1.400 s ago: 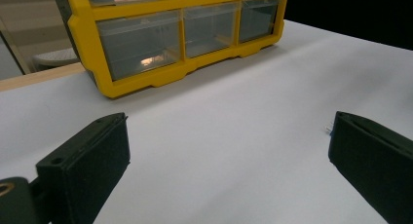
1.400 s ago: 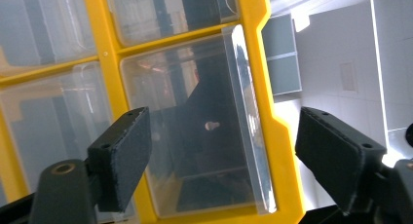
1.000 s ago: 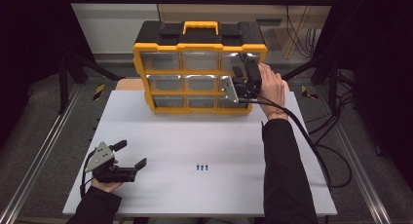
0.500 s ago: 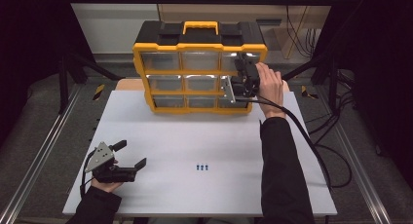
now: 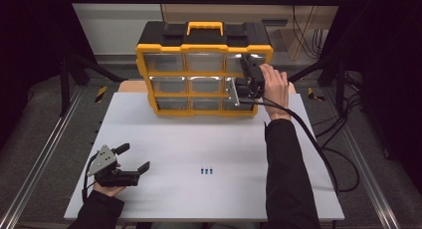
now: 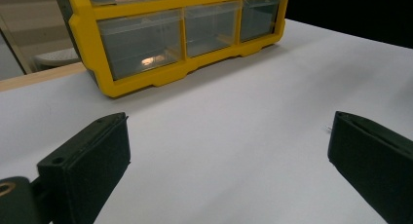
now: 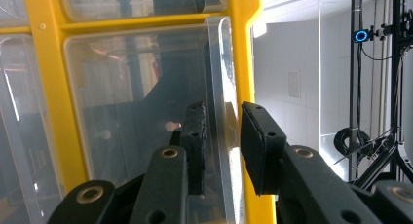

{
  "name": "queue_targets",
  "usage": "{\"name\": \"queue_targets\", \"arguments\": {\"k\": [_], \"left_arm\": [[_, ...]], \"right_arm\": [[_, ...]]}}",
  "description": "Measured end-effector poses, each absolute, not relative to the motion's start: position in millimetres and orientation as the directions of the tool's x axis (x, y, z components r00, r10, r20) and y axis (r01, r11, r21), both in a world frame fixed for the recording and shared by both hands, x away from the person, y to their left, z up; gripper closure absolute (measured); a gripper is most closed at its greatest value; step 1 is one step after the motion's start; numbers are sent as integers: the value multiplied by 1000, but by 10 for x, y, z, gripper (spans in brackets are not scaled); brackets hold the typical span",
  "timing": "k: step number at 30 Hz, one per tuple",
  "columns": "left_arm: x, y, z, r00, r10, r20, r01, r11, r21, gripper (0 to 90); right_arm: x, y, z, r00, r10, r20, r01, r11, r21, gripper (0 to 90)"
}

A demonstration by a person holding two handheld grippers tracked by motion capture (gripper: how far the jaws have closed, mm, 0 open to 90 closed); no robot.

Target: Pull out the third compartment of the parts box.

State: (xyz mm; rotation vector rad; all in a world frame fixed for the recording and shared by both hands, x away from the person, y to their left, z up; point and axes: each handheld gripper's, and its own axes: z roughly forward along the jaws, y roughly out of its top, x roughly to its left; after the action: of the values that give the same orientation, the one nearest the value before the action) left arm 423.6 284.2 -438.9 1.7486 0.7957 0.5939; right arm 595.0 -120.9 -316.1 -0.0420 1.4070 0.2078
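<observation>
Two grippers: one works, one waits.
Right gripper (image 5: pixel 245 84): up at the right side of the yellow drawer box (image 5: pixel 204 55), upper middle of the high view.
Its hold: in the right gripper view its jaws pinch the clear drawer's (image 7: pixel 146 112) front edge, likely to pull it out.
Left gripper (image 5: pixel 130 159): lower left, jaws spread wide, holding nothing, kept out of the way.
Blue bits (image 5: pixel 206 171): tiny, on the white table (image 5: pixel 199 139), maybe meant for the drawer.
Hard to see: what the bits are, and what lies inside the drawer.

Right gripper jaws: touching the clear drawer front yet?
Cannot tell. In the right gripper view the right gripper straddles the clear drawer edge on the yellow organizer; glare hides any contact.
</observation>
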Motion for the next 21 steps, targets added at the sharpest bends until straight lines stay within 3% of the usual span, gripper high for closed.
{"name": "queue_targets", "arguments": {"k": [13, 21], "left_arm": [[4235, 2837, -4391, 653, 757, 11, 222, -206, 953, 13], [4236, 2838, -4391, 652, 758, 11, 223, -205, 953, 13]], "right_arm": [[5957, -1203, -3182, 196, 53, -979, -152, 988, 23, 791], [5944, -1205, -3184, 196, 60, -979, -156, 987, 30, 801]]}}
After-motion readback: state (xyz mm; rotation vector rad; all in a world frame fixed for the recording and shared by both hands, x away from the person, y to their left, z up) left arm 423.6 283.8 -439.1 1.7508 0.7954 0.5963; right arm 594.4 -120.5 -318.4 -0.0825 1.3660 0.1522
